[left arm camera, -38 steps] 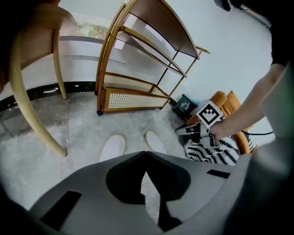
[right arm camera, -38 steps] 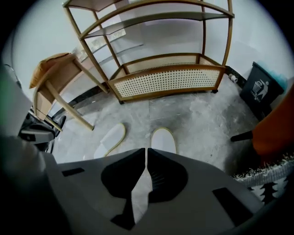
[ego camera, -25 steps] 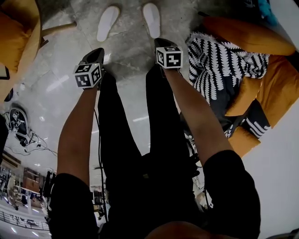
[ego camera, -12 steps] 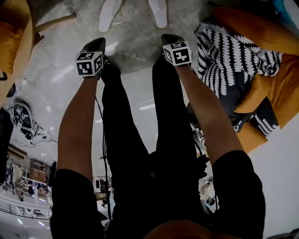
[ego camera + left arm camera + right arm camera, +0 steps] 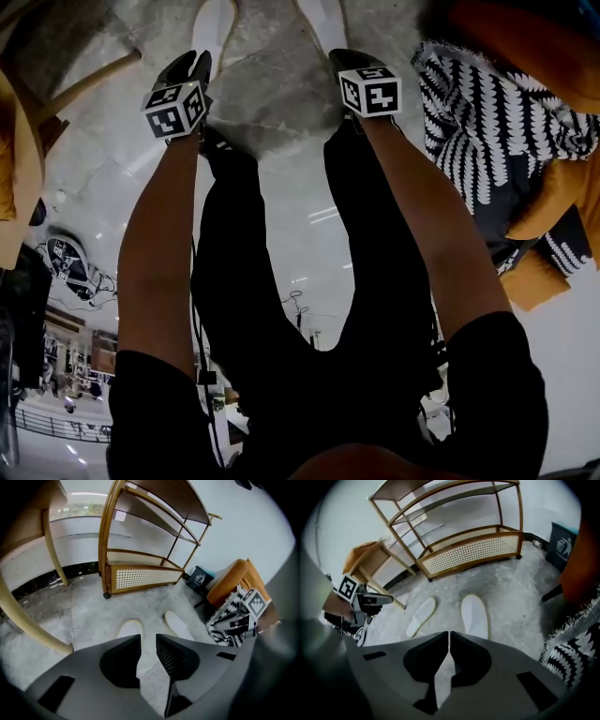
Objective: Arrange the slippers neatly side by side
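Before the wooden rack (image 5: 473, 550) with its woven cane panel, on mottled grey stone floor (image 5: 511, 597): two flat, white, oval slippers with pale rims. Lie apart and not parallel, left slipper (image 5: 421, 616) slanted away from the straighter right slipper (image 5: 474, 615).

Left tongs (image 5: 147, 637), matte dark plastic with ribbed pads, opening over bare floor, gap empty. Right tongs (image 5: 449, 633) closed tip to tip, holding nothing. Both poised short of the slippers, on the side away from the rack.

Right of the rack, an orange armchair (image 5: 229, 578) draped with a fringed black-and-white leaf-patterned throw (image 5: 487, 122). Left of the rack, a round pale wooden leg (image 5: 52, 545) of other furniture.
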Action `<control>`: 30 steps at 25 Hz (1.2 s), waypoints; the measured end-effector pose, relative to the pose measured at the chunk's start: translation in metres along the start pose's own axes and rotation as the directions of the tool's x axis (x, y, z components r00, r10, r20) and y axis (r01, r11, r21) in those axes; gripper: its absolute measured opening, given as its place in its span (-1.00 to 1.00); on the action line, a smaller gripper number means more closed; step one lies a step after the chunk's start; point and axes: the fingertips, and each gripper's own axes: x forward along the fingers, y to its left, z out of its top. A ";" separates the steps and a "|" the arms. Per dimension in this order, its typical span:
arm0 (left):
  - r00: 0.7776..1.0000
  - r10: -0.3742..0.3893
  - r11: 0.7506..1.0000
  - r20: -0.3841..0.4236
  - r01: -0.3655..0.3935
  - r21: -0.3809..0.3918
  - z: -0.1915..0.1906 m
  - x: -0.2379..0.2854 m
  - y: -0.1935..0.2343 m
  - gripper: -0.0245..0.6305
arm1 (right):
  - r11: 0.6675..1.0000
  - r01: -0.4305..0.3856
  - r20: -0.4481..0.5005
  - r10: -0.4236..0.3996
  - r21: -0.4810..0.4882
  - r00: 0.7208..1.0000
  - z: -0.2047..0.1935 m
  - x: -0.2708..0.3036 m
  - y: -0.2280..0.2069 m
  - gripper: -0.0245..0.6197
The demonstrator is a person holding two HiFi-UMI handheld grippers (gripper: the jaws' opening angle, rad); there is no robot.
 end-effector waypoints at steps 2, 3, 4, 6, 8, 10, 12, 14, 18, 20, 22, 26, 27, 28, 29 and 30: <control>0.998 0.013 0.999 -0.058 -0.010 0.050 -0.007 0.022 0.008 -0.56 | 0.999 0.009 0.025 -0.010 0.037 1.000 0.003 0.013 -0.008 -0.80; 0.996 0.014 0.996 -0.090 -0.006 0.084 -0.012 0.033 0.010 -0.53 | 0.999 0.017 0.023 -0.017 0.031 1.000 0.001 0.019 -0.012 -0.80; 0.993 0.016 0.993 -0.121 -0.001 0.120 -0.017 0.044 0.011 -0.53 | 1.000 0.024 0.017 -0.024 0.019 1.000 -0.001 0.025 -0.017 -0.80; 0.985 0.025 0.984 -0.171 0.005 0.175 -0.026 0.062 0.016 -0.52 | 0.999 0.032 0.012 -0.032 0.001 0.999 -0.004 0.037 -0.026 -0.80; 0.980 0.035 0.982 -0.198 0.003 0.189 -0.035 0.077 0.024 -0.52 | 0.999 0.032 0.018 -0.032 -0.002 0.999 -0.004 0.047 -0.033 -0.80; 0.977 0.036 0.983 -0.211 0.004 0.186 -0.042 0.090 0.029 -0.52 | 0.999 0.033 0.018 -0.033 -0.009 0.999 -0.007 0.055 -0.040 -0.80; 0.974 0.035 0.982 -0.223 0.008 0.189 -0.051 0.101 0.031 -0.52 | 0.999 0.042 0.009 -0.042 -0.012 0.999 -0.012 0.061 -0.048 -0.80; 0.972 0.042 0.980 -0.231 0.004 0.197 -0.057 0.110 0.032 -0.52 | 0.998 0.055 0.010 -0.055 0.002 0.998 -0.015 0.065 -0.058 -0.80; 0.970 0.066 0.988 -0.233 -0.030 0.155 -0.064 0.117 0.036 -0.53 | 0.996 0.084 0.014 -0.085 0.035 0.996 -0.021 0.064 -0.074 -0.80; 0.973 0.073 0.992 -0.220 -0.047 0.121 -0.063 0.116 0.038 -0.72 | 0.994 0.093 0.016 -0.094 0.048 0.995 -0.024 0.062 -0.077 -0.80; 0.974 0.079 0.993 -0.211 -0.058 0.105 -0.062 0.114 0.039 -0.79 | 0.993 0.098 0.018 -0.099 0.058 0.995 -0.025 0.059 -0.078 -0.80; 0.978 0.076 0.996 -0.193 -0.067 0.051 -0.057 0.104 0.036 -0.82 | 0.993 0.096 0.021 -0.098 0.073 0.995 -0.026 0.049 -0.074 -0.80; 0.980 0.075 0.997 -0.183 -0.070 0.029 -0.054 0.101 0.034 -0.82 | 0.993 0.094 0.021 -0.096 0.074 0.995 -0.027 0.046 -0.072 -0.80; 0.982 0.074 0.997 -0.171 -0.076 -0.001 -0.052 0.097 0.032 -0.83 | 0.993 0.091 0.021 -0.093 0.075 0.995 -0.027 0.042 -0.071 -0.80; 0.985 0.075 0.996 -0.158 -0.082 -0.041 -0.050 0.093 0.029 -0.83 | 0.993 0.088 0.020 -0.090 0.075 0.996 -0.027 0.038 -0.069 -0.80; 0.987 0.076 0.992 -0.144 -0.089 -0.087 -0.048 0.088 0.024 -0.83 | 0.993 0.085 0.018 -0.086 0.077 0.996 -0.028 0.035 -0.068 -0.80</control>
